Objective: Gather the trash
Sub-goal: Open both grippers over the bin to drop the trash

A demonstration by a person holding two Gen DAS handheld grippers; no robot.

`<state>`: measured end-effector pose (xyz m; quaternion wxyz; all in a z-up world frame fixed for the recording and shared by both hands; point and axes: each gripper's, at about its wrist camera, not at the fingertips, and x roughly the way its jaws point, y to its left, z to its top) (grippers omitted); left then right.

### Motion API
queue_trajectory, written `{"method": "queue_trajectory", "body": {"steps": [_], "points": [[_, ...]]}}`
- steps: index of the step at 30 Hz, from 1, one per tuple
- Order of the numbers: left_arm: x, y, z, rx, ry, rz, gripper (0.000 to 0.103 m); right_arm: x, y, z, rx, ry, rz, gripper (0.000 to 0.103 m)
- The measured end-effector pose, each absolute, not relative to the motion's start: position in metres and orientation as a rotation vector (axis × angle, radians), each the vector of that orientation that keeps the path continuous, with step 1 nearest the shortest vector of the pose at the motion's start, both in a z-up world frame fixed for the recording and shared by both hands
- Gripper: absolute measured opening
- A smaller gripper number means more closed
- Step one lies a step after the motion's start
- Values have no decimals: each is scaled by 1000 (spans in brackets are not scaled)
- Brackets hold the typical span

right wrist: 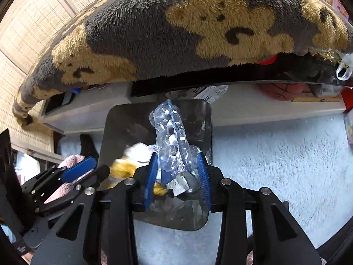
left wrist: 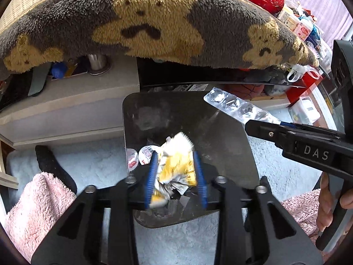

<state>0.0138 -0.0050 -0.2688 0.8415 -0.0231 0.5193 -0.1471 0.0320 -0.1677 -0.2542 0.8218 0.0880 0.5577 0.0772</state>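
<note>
A dark bin (left wrist: pixel 134 132) stands open on the rug, directly below both grippers. My left gripper (left wrist: pixel 175 154) is over its mouth, and a crumpled yellow and white wrapper (left wrist: pixel 174 170), blurred, lies loose between its blue pads, which stand open. Off to the right, my right gripper (left wrist: pixel 249 123) reaches in with a clear blister pack (left wrist: pixel 231 106) sticking out of its tip. In the right wrist view the blister pack (right wrist: pixel 169 132) stands between the spread pads of the right gripper (right wrist: pixel 177 155), with a gap at the right pad. The left gripper (right wrist: pixel 101 164) and wrapper (right wrist: pixel 128 163) are at the left.
A bear-patterned plush blanket (left wrist: pixel 154 26) overhangs a low grey table behind the bin (right wrist: pixel 110 137). White rug (right wrist: pixel 275 154) lies all around. A black-socked foot (left wrist: pixel 48 161) and pink fleece (left wrist: pixel 33 209) are at the left. Under the table sits a basketball (right wrist: pixel 282 90).
</note>
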Motion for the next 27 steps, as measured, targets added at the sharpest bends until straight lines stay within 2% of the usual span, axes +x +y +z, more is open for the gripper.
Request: {"method": "queue_trajectory", "body": {"steps": [2, 5, 7, 9, 10, 11, 13, 18, 27], "points": [[14, -4, -268, -44, 1094, -308, 48, 33, -167, -253, 187, 1174, 161, 61], [13, -1, -268, -42, 1086, -295, 62, 33, -169, -249, 177, 1161, 145, 69], [13, 3, -267, -41, 1079, -285, 69, 32, -175, -246, 184, 1148, 124, 80], [13, 5, -267, -43, 1078, -272, 78, 31, -182, -243, 190, 1128, 94, 97], [12, 7, -266, -48, 1078, -263, 85, 31, -183, -242, 191, 1121, 85, 100], [12, 9, -266, -52, 1078, -257, 91, 31, -185, -241, 190, 1116, 79, 100], [11, 12, -264, -58, 1077, -243, 95, 30, -188, -241, 186, 1113, 73, 100], [11, 20, -251, -71, 1079, -226, 95, 25, -201, -230, 212, 1087, 63, 100], [16, 34, -193, -91, 946, -201, 95, 31, -222, -159, 253, 910, 60, 100]]}}
